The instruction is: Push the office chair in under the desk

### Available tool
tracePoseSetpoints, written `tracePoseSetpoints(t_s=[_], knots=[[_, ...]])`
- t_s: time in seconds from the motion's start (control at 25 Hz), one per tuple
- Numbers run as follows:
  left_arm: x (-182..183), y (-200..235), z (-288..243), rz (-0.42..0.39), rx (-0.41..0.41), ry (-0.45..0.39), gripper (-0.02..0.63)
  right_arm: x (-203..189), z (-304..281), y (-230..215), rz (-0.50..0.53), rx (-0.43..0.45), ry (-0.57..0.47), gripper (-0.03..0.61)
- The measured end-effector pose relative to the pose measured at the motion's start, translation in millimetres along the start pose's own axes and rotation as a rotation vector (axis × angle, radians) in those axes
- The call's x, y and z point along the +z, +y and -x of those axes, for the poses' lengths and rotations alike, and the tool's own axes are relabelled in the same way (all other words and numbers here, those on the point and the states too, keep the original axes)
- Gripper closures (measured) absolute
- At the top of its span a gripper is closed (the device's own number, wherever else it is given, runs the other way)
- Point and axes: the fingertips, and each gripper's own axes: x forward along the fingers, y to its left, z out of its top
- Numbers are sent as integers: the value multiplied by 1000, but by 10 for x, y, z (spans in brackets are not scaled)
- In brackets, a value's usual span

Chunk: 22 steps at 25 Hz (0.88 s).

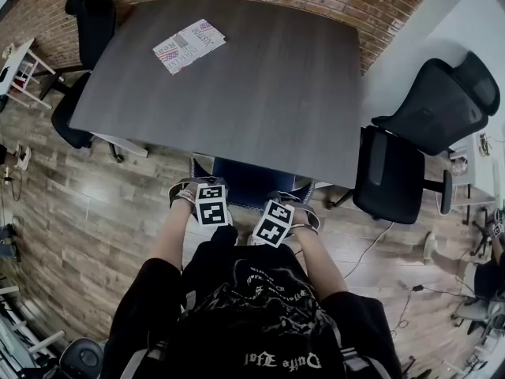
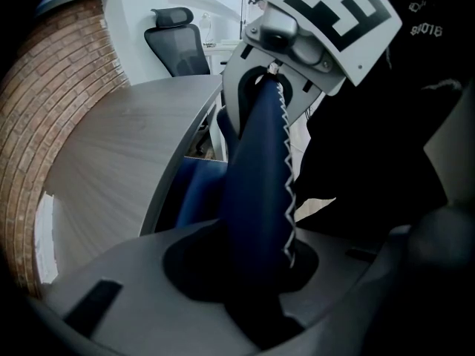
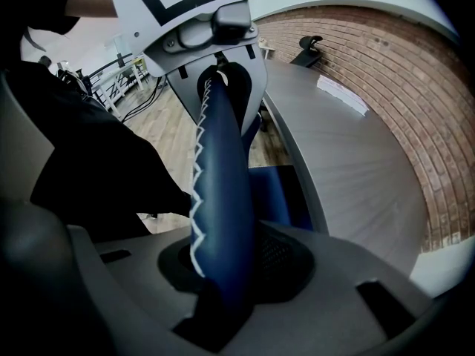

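Note:
A blue office chair point(image 1: 251, 181) with white stitching stands at the near edge of the dark grey desk point(image 1: 260, 85), its seat mostly hidden under the top. My left gripper point(image 1: 197, 194) and right gripper point(image 1: 284, 215) sit side by side on the top edge of the backrest, pointing steeply down. In the left gripper view the padded backrest edge point(image 2: 256, 184) runs between the jaws of the left gripper point(image 2: 256, 288), which is shut on it. The right gripper view shows the same edge point(image 3: 223, 199) clamped in the right gripper point(image 3: 223, 273), with the desk point(image 3: 334, 147) just beyond.
A black mesh office chair point(image 1: 418, 140) stands to the right of the desk, and another black chair point(image 1: 87, 38) at its far left corner. A printed booklet point(image 1: 188, 46) lies on the desk. A brick wall runs behind it. Cables point(image 1: 379, 243) trail over the wooden floor at right.

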Motion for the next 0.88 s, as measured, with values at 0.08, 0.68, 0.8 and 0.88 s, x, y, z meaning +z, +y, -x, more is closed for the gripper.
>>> tracePoseSetpoints(t_s=[0.08, 0.68, 0.8, 0.88], knots=[[7, 36, -3, -3, 1, 0, 515, 2, -4, -37, -4, -2, 0, 482], [32, 210, -4, -17, 8, -5, 514, 16, -18, -205, -13, -10, 3, 482], [34, 215, -20, -21, 10, -6, 515, 13, -32, -211, -18, -10, 2, 480], [34, 219, -31, -23, 8, -6, 515, 8, -41, -216, -16, -10, 3, 480]])
